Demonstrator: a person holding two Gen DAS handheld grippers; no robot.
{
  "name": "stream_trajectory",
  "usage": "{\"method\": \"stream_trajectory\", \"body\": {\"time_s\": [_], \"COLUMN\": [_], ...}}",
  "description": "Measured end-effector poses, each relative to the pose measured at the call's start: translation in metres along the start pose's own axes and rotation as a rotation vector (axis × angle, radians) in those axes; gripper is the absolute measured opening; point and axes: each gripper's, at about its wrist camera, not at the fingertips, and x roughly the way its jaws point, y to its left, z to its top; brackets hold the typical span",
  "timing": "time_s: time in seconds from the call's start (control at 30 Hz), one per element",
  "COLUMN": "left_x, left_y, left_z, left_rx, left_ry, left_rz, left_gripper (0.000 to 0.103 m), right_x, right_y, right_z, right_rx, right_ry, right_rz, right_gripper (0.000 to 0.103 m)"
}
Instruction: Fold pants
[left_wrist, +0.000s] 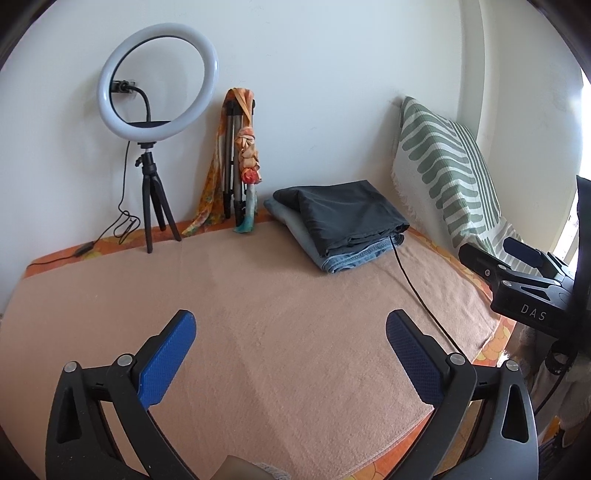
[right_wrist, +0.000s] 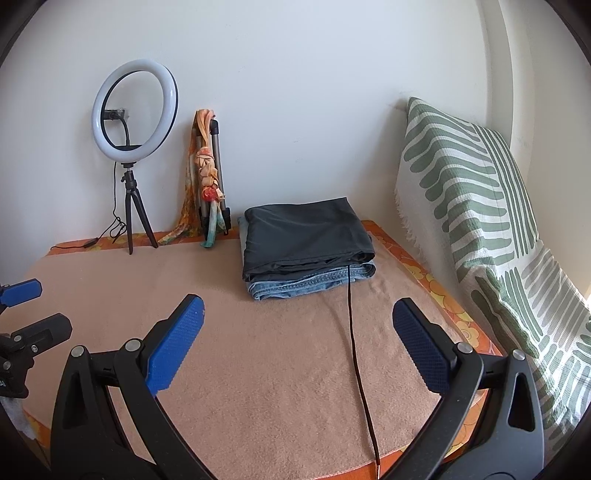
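Observation:
Folded dark grey pants (left_wrist: 343, 216) (right_wrist: 306, 236) lie on top of folded blue jeans (left_wrist: 354, 254) (right_wrist: 310, 286) in a stack at the far right of the peach blanket (left_wrist: 258, 314) (right_wrist: 258, 350). A black drawstring (left_wrist: 417, 291) (right_wrist: 354, 350) trails from the stack toward the front edge. My left gripper (left_wrist: 291, 328) is open and empty, above the blanket in front of the stack. My right gripper (right_wrist: 297, 314) is open and empty, just short of the stack. The right gripper also shows at the right edge of the left wrist view (left_wrist: 509, 266).
A ring light on a small tripod (left_wrist: 151, 147) (right_wrist: 131, 155) stands at the far left with its cable on the bed. A folded tripod draped with an orange scarf (left_wrist: 240, 158) (right_wrist: 207, 177) leans on the wall. A green-striped pillow (left_wrist: 443, 170) (right_wrist: 472, 206) lies along the right side.

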Motion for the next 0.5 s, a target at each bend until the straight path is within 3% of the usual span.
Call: {"method": "stream_trajectory", "body": {"time_s": [0.5], "left_x": [0.0003], "left_y": [-0.0031], "left_z": [-0.0003], "left_rx": [0.011], "left_ry": [0.002], "left_rz": [-0.005], "left_gripper": [0.102], "right_x": [-0.0005], "right_y": [-0.0003], "right_z": [-0.0002], "right_rx": [0.013], "right_ry": [-0.007], "right_rz": [-0.005], "right_gripper": [0.103]}}
